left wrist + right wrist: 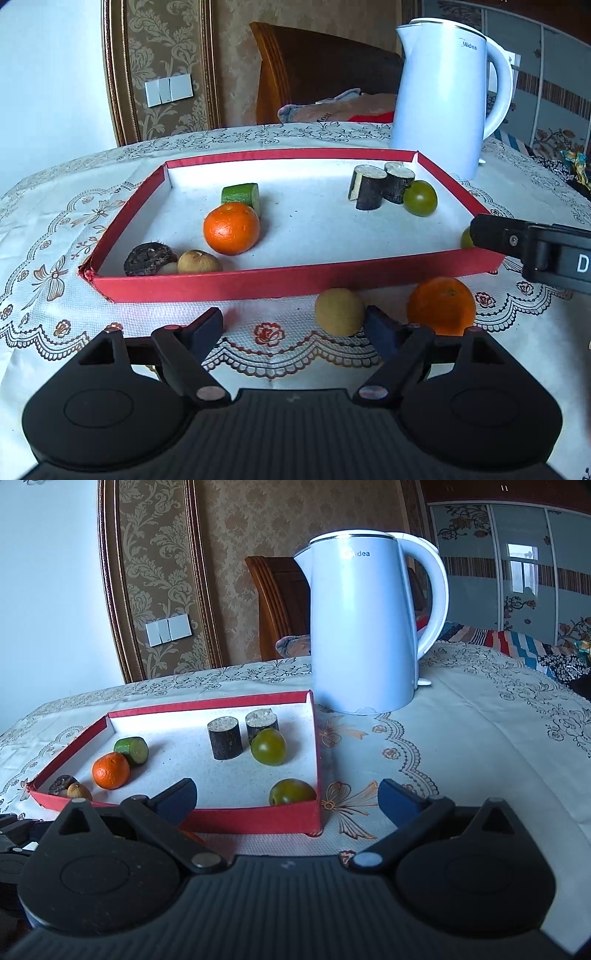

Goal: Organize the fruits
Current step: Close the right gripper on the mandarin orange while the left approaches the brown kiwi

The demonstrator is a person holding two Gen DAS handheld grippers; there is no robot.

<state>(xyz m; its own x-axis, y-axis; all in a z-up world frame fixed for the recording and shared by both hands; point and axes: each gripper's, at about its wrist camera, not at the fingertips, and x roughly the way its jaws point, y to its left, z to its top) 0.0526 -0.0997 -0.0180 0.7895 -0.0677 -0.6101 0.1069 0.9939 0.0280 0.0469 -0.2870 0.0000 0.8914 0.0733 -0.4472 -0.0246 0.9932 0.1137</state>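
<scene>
A red-walled tray (280, 282) (258, 818) holds an orange (231, 228) (110, 770), a cucumber piece (242, 195) (132, 750), two dark sugarcane pieces (369, 186) (225, 738), green round fruits (420, 198) (269, 746) (291, 792), a dark fruit (149, 258) and a longan (199, 261). On the cloth in front of the tray lie a longan (339, 312) and a second orange (441, 306). My left gripper (295, 332) is open and empty, its right finger between those two. My right gripper (288, 801) is open and empty over the tray's near right corner; it shows in the left view (517, 243).
A white electric kettle (443, 96) (365, 627) stands behind the tray's right end. A patterned tablecloth (269, 332) (461, 746) covers the table. A wooden chair (314, 66) stands behind the table's far edge.
</scene>
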